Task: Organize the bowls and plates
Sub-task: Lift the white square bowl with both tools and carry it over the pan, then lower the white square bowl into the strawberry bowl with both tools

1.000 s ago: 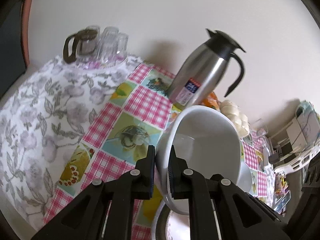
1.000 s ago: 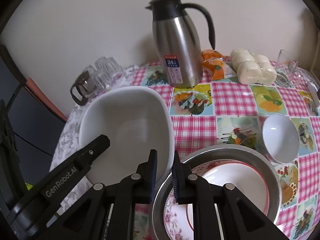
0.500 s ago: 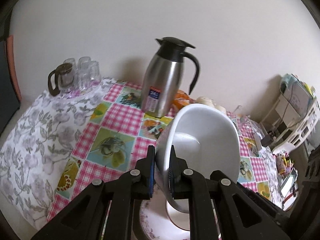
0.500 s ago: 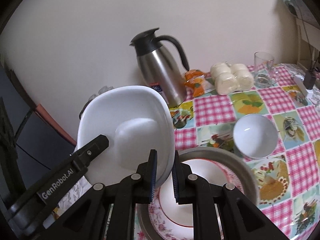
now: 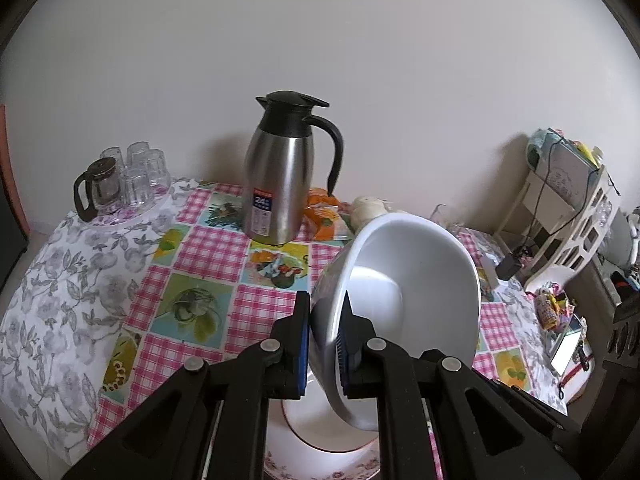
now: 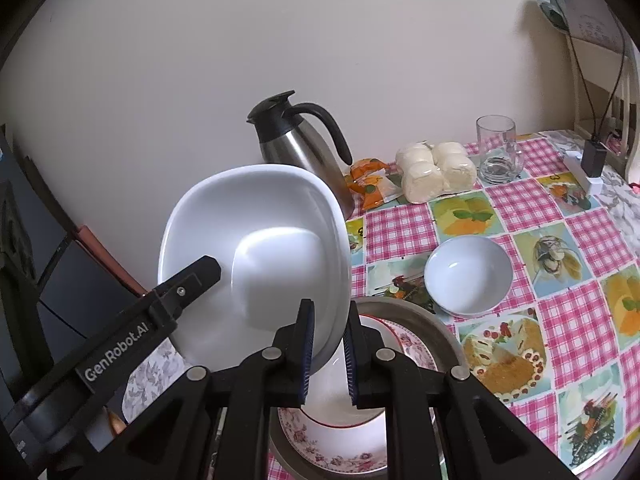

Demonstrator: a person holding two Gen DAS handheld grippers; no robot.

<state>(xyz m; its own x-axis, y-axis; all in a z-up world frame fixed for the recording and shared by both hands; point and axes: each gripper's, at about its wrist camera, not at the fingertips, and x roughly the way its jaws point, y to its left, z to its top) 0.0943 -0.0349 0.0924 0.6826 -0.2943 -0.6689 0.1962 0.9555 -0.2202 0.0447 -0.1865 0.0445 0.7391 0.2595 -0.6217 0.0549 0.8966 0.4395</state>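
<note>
A plain pale wall (image 5: 320, 40) backs the table (image 6: 576, 320), a white shelf unit (image 5: 568, 216) beside it.

"GenRobot.AI" in white on the left claw's (image 6: 208, 272) black arm, "24" on the steel jug's (image 5: 276, 184) blue label

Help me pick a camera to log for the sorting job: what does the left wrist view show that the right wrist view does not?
Left wrist only: the glass cups and the small coffee pot. Right wrist only: the small white bowl, the glass mug, the metal basin and the left gripper. Both: the big white bowl, clamped at its rim by both grippers, the steel jug and the floral plate.
</note>
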